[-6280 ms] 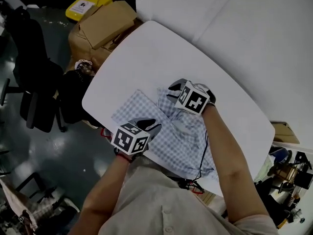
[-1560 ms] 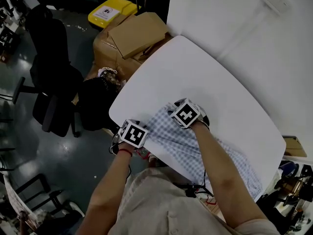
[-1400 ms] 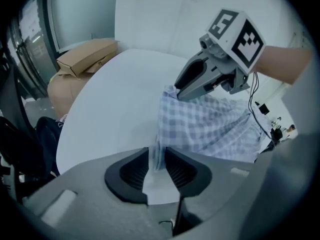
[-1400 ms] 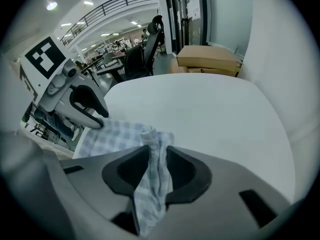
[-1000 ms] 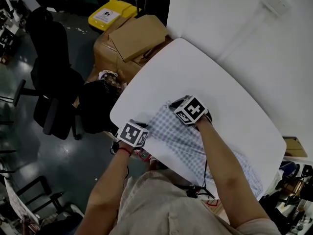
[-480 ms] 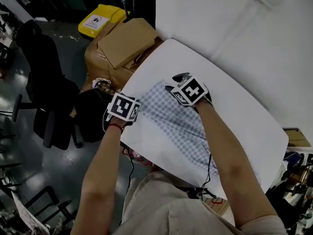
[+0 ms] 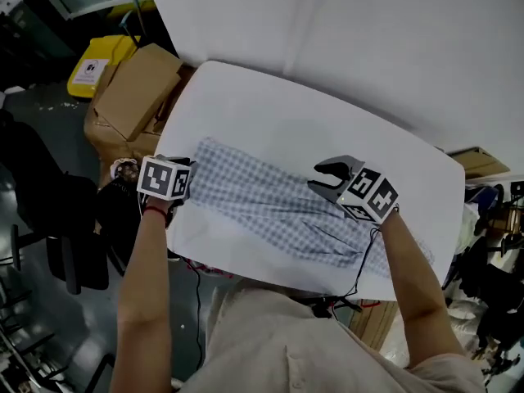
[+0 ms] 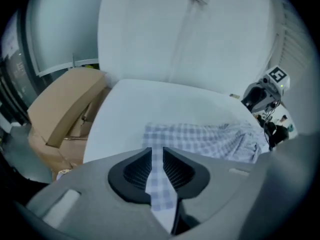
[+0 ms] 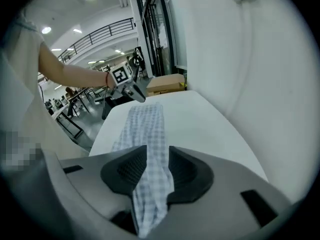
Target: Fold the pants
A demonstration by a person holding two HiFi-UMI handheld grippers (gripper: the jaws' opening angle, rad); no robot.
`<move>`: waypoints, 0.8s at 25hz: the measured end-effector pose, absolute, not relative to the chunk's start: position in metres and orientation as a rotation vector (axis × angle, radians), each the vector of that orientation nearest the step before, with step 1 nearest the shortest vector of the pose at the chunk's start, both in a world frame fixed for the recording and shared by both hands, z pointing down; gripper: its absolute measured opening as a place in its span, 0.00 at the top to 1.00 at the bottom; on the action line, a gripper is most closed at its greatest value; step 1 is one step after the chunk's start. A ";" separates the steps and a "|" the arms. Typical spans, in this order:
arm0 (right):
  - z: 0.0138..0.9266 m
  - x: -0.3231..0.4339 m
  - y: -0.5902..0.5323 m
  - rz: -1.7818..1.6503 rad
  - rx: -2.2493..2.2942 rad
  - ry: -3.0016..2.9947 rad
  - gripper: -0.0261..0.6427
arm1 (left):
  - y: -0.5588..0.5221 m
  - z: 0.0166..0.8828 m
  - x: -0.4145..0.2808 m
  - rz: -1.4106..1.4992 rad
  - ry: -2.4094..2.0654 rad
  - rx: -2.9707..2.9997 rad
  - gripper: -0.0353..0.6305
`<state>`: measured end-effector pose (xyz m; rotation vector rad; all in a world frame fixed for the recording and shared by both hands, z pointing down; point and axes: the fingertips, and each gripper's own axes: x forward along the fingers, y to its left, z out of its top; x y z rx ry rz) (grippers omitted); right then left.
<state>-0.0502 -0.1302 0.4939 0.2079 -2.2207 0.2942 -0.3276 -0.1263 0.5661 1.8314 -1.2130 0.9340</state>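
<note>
Pants [image 7: 270, 207] laid long on bench [image 7: 286, 113]; left tool [image 8: 156, 156] and right tool [image 7: 329, 176] just opening, cloth loose between jaws (I judge: releasing to refold).

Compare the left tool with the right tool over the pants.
The left tool has its jaws a narrow slit apart; the right tool gapes wider. The left tool sits at the end of the pants by the table edge; the right tool hovers over their other half. Shared: both jaws have just been opening, with checked cloth showing between them.
</note>
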 end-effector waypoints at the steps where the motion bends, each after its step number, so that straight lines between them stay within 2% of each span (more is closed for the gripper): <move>1: 0.496 -0.028 -0.116 0.293 0.240 -2.204 0.76 | -0.129 0.574 -0.319 0.977 -1.185 1.842 0.84; 4: 0.510 0.020 -0.065 0.310 0.309 -2.145 0.77 | -0.138 0.593 -0.303 1.060 -1.142 1.859 0.87; 9: 0.561 0.047 -0.015 0.268 0.377 -1.995 0.77 | -0.143 0.611 -0.298 1.102 -1.080 1.806 0.88; 14: 0.586 0.053 -0.017 0.214 0.397 -1.897 0.77 | -0.144 0.616 -0.298 1.094 -1.063 1.772 0.89; 20: 0.583 0.028 -0.020 0.182 0.358 -1.932 0.83 | -0.143 0.616 -0.295 1.115 -1.056 1.776 0.89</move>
